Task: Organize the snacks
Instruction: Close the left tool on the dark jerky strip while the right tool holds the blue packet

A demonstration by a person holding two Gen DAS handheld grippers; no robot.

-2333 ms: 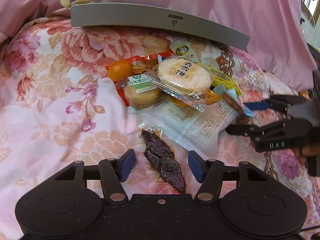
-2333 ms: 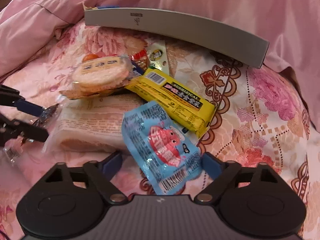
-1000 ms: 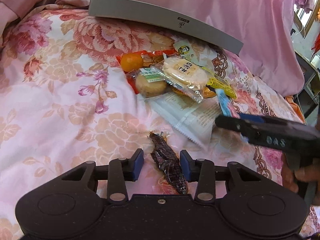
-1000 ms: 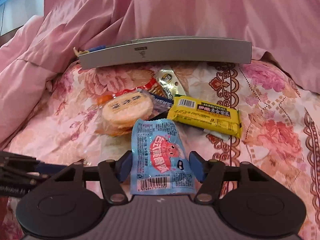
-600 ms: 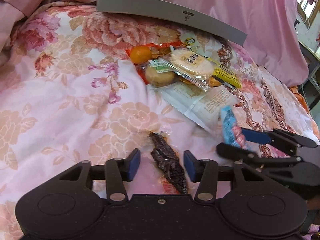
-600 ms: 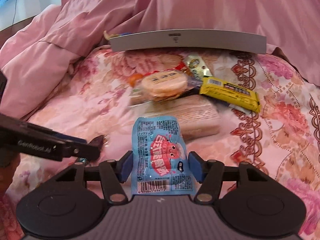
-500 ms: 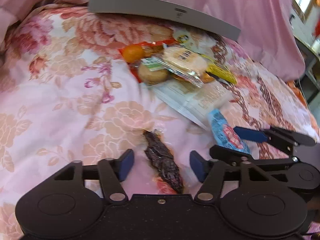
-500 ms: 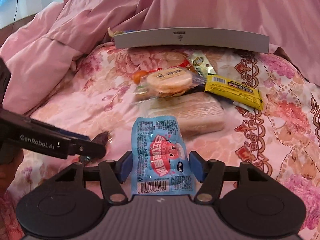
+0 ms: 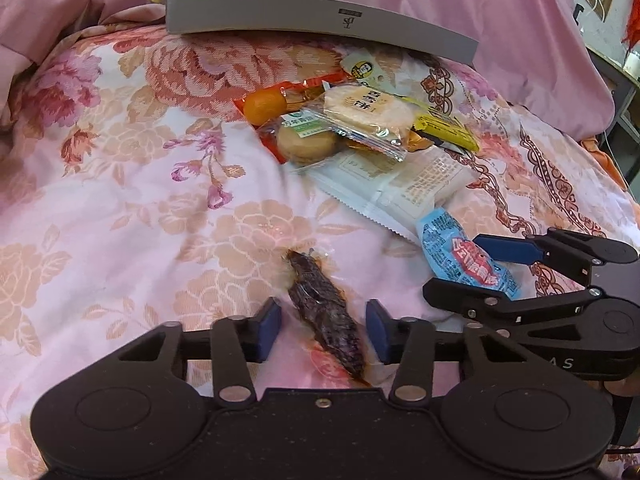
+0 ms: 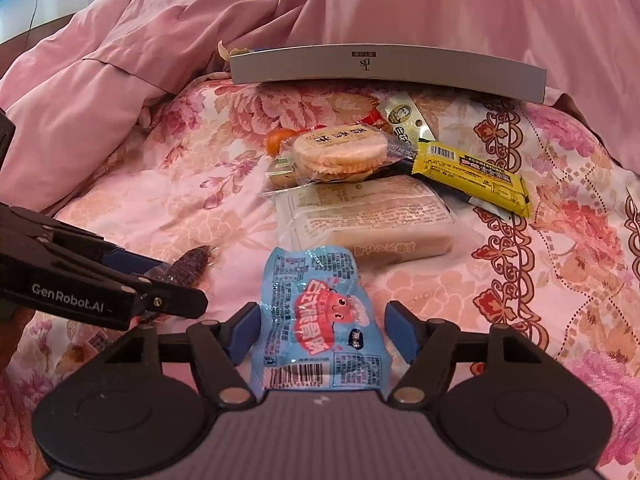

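Left gripper (image 9: 322, 326): jaws spread, blue pads clear on both sides of a dark dried-meat snack (image 9: 326, 312) in clear wrap, which lies flat on the floral bedspread (image 9: 120, 208) — nothing held.

Right gripper (image 10: 320, 336): jaws likewise apart, with a blue snack packet (image 10: 320, 320) lying between them; a gap shows at each pad, so the packet is not clamped.

The two grippers sit just beside each other, the blue packet to the right of the dark snack.

Further back, a heap of remaining snacks — a round rice cracker (image 10: 340, 148) on top, a yellow bar (image 10: 472, 176) at its right, a white flat pack (image 10: 364, 220) underneath, a small orange (image 9: 264, 106) at the left.

A grey box (image 10: 384, 68) stands behind the heap against the pink quilt (image 10: 120, 60).
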